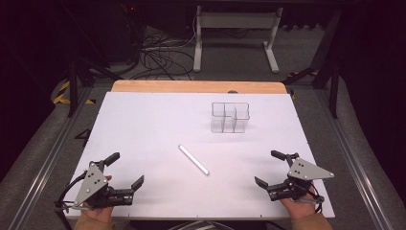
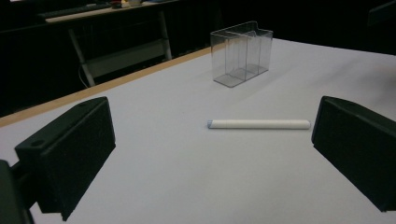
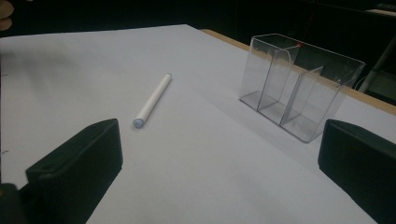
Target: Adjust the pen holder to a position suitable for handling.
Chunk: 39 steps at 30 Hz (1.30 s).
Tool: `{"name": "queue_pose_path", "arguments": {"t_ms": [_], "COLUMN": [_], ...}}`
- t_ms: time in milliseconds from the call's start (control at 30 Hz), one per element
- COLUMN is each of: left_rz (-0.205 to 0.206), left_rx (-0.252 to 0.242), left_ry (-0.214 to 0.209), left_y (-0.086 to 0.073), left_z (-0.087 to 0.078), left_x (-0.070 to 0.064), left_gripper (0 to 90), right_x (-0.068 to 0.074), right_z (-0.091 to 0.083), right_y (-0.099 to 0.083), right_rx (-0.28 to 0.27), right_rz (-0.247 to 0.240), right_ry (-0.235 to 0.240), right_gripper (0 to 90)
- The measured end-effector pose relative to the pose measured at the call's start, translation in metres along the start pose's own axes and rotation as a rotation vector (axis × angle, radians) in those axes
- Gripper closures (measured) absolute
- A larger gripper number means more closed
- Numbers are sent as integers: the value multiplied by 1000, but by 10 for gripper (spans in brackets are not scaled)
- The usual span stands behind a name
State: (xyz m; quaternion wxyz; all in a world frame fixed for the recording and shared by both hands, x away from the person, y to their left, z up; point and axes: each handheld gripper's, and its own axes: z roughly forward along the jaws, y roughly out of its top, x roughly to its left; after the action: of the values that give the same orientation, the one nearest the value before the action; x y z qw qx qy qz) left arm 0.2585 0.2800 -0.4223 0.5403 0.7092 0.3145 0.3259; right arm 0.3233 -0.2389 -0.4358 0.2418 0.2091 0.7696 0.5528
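**Near frame centre: white stick untouched, both tongs wide open**

At the middle of the high view, a slim white stick [image 1: 193,159] lies flat on the white bench [image 1: 143,120], well apart from both tongs. Left tongs [image 1: 128,170] and right tongs [image 1: 268,167] gape, empty. Nothing looks started. A clear divided holder [image 1: 230,117] stands empty above it.

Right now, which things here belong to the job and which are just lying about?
Part of the job:
white pen, lying flat mid-table
clear organizer, empty compartments, upright beyond the pen
left gripper and right gripper, both open, holding nothing

Just lying about:
cables on the floor
white desk frame behind the table
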Motion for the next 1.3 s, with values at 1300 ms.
{"name": "queue_pose_path", "arguments": {"t_ms": [1300], "left_rz": [9], "left_rx": [10], "left_ry": [19], "left_y": [-1], "left_z": [1], "left_x": [-3], "left_gripper": [5], "right_x": [-31], "right_z": [26], "right_y": [57], "right_rx": [94], "right_rz": [28], "right_ry": [31], "right_gripper": [18]}}
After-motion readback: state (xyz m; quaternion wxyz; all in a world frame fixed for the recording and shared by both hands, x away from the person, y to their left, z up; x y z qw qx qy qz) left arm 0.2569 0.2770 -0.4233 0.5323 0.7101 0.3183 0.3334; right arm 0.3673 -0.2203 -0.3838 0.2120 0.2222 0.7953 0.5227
